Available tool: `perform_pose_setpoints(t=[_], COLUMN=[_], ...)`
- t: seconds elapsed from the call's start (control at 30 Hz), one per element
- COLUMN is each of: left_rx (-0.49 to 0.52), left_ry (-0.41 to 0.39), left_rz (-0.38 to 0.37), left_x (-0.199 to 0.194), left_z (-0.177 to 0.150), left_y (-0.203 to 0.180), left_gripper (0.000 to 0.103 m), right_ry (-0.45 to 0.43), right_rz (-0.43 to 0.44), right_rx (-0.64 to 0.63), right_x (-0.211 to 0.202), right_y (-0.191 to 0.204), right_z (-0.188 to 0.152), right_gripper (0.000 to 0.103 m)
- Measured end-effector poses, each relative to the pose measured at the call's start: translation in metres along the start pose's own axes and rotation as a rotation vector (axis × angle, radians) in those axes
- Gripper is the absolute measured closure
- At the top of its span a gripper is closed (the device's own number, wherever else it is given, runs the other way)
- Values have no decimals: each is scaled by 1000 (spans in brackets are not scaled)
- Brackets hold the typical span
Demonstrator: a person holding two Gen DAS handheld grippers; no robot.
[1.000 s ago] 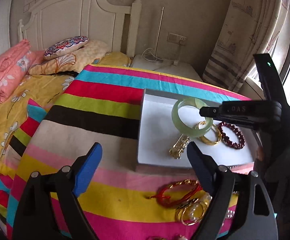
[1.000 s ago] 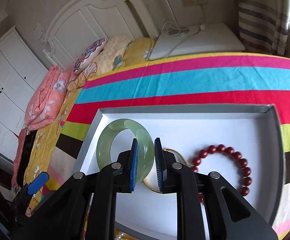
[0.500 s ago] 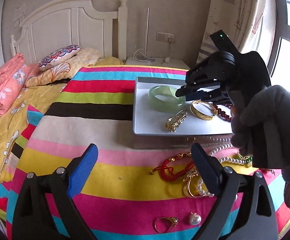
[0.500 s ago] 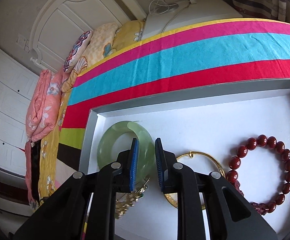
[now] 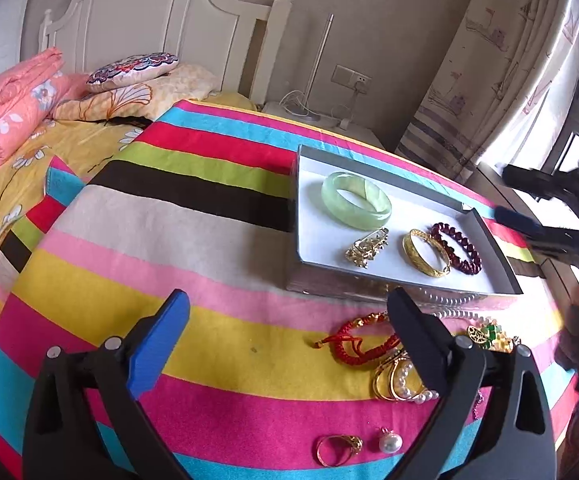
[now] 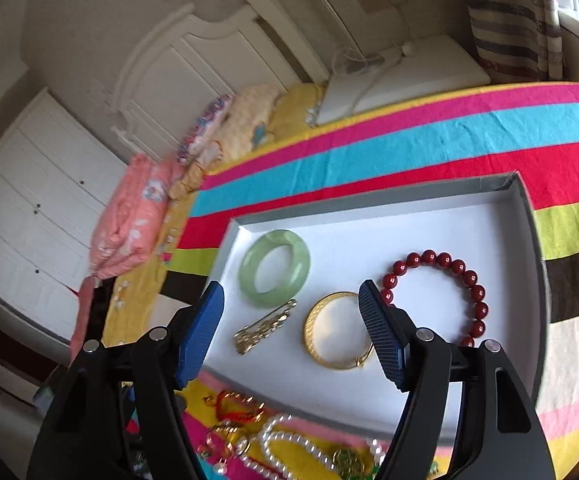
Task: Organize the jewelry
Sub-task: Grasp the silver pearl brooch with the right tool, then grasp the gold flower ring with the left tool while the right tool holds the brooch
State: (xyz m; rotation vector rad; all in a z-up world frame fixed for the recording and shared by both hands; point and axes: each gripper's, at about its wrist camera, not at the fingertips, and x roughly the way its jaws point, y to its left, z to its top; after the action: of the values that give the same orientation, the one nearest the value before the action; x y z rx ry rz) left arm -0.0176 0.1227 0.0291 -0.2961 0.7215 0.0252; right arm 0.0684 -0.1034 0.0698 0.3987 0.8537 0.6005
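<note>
I have both grippers over the bed with its striped blanket [image 5: 193,320]. My left gripper [image 5: 289,340] is released, its jaws spread wide and holding nothing, above the yellow and pink stripes. My right gripper [image 6: 291,330] is also released, jaws apart and empty, hanging over the near edge of the white tray [image 6: 429,216].

In the tray, the green jade bangle [image 6: 275,267] lies toward the far left corner. Near the front edge sit a gold brooch [image 6: 265,327], a gold bangle [image 6: 337,330] and a dark red bead bracelet [image 6: 441,294], running left to right; in the left wrist view the gold bangle and the beads appear to touch.

On the blanket just outside the tray's near edge lie a red cord bracelet [image 5: 355,340], a pearl necklace [image 5: 455,314], a green and gold pendant [image 5: 489,336] and gold hoops with pearls [image 5: 395,380]. Closer to me sit a gold ring [image 5: 337,448] and a single pearl earring [image 5: 390,443], just beside each other.
</note>
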Motion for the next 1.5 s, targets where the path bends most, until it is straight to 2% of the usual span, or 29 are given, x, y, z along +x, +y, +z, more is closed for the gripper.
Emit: perform_pose_setpoints(t=[0.1,0.23,0.4,0.53,0.63,0.77,0.83,0.97,1.13,1.2,1.27,1.33,1.4,1.5], left_rx=[-27,-40,-67,-84,-85,-88,-90,-91,-88,-86,-85,-83,-75,-61], left_ry=[4,5,0,4,9,15,16,14,12,13,12,13,21,15], left_rz=[3,4,-7,-13,-14,-15,-14,-14,-17,-18,-20,-20,-24,-26], left_x=[1,1,-1,-1,0,1,1,1,1,1,1,1,2,0], left_z=[-1,-1,-2,-2,-2,-3,-3,-3,-4,-4,-4,-4,-3,-4], left_y=[4,6,11,13,13,13,13,13,13,13,13,12,11,8], left_gripper=[3,3,3,3,3,3,3,3,3,3,3,3,3,3], right_ry=[-96,-184,-197,-172,-137,-60,-13,61,107,101,92,90,88,64], right_rz=[-12,-141,-182,-213,-252,-319,-351,-401,-389,-402,-413,-431,-439,-425], right_rx=[-90,-188,-152,-115,-133,-240,-286,-313,-266,-268,-269,-289,-320,-329], right_x=[-46,-86,-110,-112,-107,-89,-77,-57,-48,-46,-43,-39,-37,-41], right_y=[6,3,-30,-54,-59,-45,-37,-28,-30,-29,-27,-24,-20,-18], right_z=[-24,-57,-86,-101,-114,-128,-132,-138,-140,-139,-138,-138,-139,-140], right_gripper=[35,35,34,34,34,34,30,30,31,37,48,50,62,64])
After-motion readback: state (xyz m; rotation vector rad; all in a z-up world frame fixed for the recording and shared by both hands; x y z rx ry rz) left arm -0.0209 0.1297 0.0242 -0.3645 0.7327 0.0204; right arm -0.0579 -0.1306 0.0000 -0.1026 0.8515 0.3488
